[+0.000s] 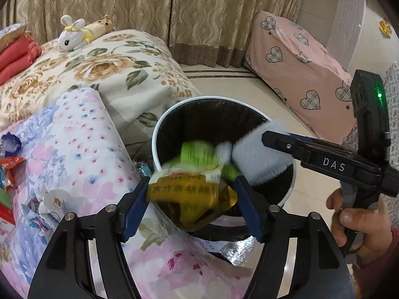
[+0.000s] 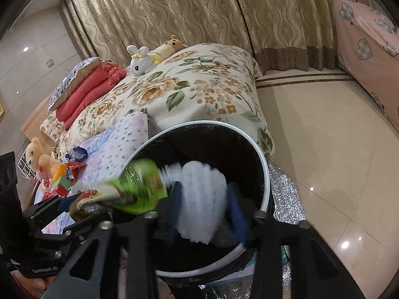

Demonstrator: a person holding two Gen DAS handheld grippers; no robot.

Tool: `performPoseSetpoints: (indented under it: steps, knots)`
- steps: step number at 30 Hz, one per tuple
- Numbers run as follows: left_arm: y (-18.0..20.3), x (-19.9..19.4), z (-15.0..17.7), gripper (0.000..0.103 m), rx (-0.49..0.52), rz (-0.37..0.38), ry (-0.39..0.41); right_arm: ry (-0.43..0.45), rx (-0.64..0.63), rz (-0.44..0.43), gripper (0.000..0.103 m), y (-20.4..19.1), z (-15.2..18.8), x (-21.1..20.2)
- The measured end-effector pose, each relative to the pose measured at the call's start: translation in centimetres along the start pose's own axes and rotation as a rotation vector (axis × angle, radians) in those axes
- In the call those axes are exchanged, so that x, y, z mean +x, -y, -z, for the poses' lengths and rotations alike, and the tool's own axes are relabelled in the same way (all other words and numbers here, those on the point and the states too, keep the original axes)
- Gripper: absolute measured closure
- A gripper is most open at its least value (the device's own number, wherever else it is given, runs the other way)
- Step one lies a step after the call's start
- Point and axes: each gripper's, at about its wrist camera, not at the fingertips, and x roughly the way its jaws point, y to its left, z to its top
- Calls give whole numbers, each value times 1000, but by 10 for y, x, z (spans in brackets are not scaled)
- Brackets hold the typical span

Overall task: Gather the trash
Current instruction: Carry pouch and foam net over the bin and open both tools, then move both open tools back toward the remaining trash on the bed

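Left gripper clamps a pouch above the bin; right gripper grips a tissue there. Wrappers remain on the bed

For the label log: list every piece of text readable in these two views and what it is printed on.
"DAS": white letters on the body of the right gripper, seen from the left wrist.
Chinese characters on the yellow-green wrapper held by the left gripper: blurred, not readable.
Small white lettering on the left gripper's body in the right wrist view: too small and blurred to read.
Nothing else legible.
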Motion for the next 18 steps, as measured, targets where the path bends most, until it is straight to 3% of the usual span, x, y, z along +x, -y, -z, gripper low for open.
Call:
performPoseSetpoints:
  steps: [7, 13, 18]
  knots:
    - [-14, -14, 14, 26, -45, -26, 24, 17, 17, -3, 34, -4, 1, -3]
    - [-42, -31, 37, 23, -127, -60, 42, 32, 17, -26, 24, -19, 6, -6]
    - [-73, -46, 60, 23, -207, -97, 51, 28, 7, -65, 21, -42, 13, -5]
